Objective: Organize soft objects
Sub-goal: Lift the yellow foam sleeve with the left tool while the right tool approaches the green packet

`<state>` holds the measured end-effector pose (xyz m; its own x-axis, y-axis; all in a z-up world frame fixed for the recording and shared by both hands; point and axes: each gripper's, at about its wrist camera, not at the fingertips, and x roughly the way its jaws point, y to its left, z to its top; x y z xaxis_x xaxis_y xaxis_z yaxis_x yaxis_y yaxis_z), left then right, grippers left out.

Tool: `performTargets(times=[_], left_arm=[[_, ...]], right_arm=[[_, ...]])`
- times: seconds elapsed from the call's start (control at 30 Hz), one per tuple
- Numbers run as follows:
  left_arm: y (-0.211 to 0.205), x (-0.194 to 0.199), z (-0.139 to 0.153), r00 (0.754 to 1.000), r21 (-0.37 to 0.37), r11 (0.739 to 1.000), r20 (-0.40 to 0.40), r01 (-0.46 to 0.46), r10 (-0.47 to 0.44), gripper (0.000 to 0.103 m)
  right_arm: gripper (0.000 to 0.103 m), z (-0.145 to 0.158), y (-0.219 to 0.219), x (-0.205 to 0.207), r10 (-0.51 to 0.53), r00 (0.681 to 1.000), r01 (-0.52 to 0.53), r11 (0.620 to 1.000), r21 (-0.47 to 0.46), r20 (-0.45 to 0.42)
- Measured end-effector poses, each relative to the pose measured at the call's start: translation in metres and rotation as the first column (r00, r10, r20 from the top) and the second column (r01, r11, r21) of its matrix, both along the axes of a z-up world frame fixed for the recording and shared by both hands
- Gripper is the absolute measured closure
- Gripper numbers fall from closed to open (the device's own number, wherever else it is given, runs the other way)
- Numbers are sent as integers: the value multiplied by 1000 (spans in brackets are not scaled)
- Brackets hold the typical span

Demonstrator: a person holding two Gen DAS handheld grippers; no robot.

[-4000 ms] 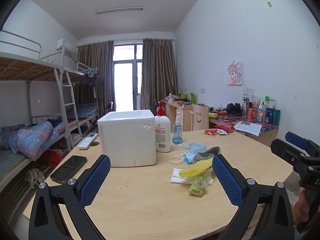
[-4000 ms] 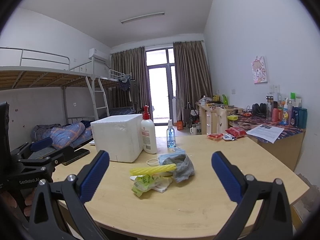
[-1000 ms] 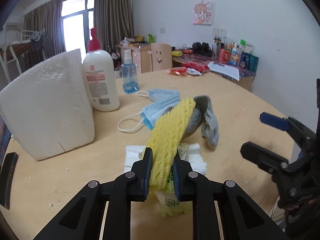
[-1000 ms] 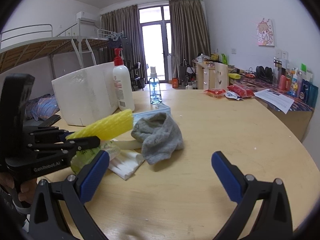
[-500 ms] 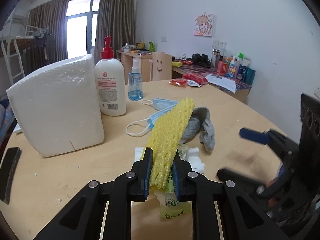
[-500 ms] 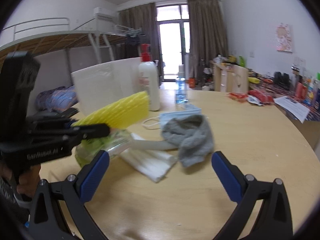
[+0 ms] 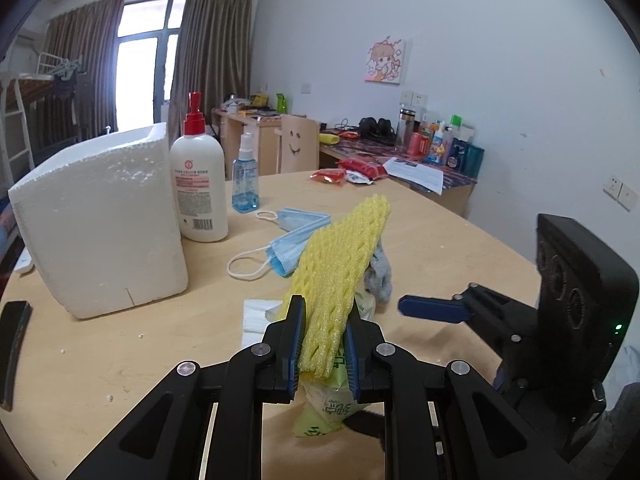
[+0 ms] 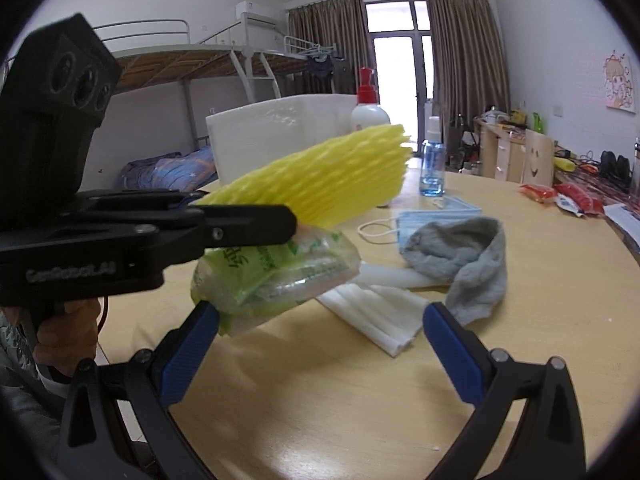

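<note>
The left gripper [image 7: 322, 340], clamped on the yellow foam net sleeve [image 7: 340, 264] and green tissue packet [image 8: 276, 276], is mid-lift; the wide-open, empty right gripper [image 8: 320, 344] must next close on the packet at its eleven o'clock.

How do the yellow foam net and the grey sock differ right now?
The yellow foam net is clamped in the left hand-held gripper and raised off the table; the grey sock lies crumpled on the table, ungripped. The net is stiff, ribbed mesh; the sock is limp knit. Both are soft items.
</note>
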<state>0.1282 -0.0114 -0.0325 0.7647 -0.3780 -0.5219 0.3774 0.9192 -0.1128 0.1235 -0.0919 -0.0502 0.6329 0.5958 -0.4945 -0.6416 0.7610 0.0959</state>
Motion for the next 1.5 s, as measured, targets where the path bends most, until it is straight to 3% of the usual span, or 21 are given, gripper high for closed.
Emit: performTargets(times=[0.5,0.87,1.2,1.27,1.33,1.4,1.5], left_arm=[[2,-5,-3,999,-28,999,-3,40,-41,84],[20,-9,-4,1000,-21,1000,14,-3,3,84],[28,-5,-32,998,-1,1000,-69,-6,6,83],[29,-2,-36,995,-11,1000,-100,-13,12,79],[32,-1,-39,993,-14,1000,-113,-20,18,68],[33,0,-41,993,-17,1000,-120,-24,22,50],[32,0,-44,991,-12,1000,-131,-17,15,49]], right_arm=[[9,-1,12,-3,112,992,-108,992,61,-62],[9,-6,24,-3,122,989,-123,992,-6,-86],[9,-15,17,-16,79,990,-86,994,-60,-115],[9,-19,15,-18,65,990,-74,995,-70,-123],[9,-21,14,-21,57,990,-68,995,-80,-127],[9,-22,13,-25,54,990,-65,995,-79,-130],[9,-22,11,-29,41,991,-52,996,-79,-131]])
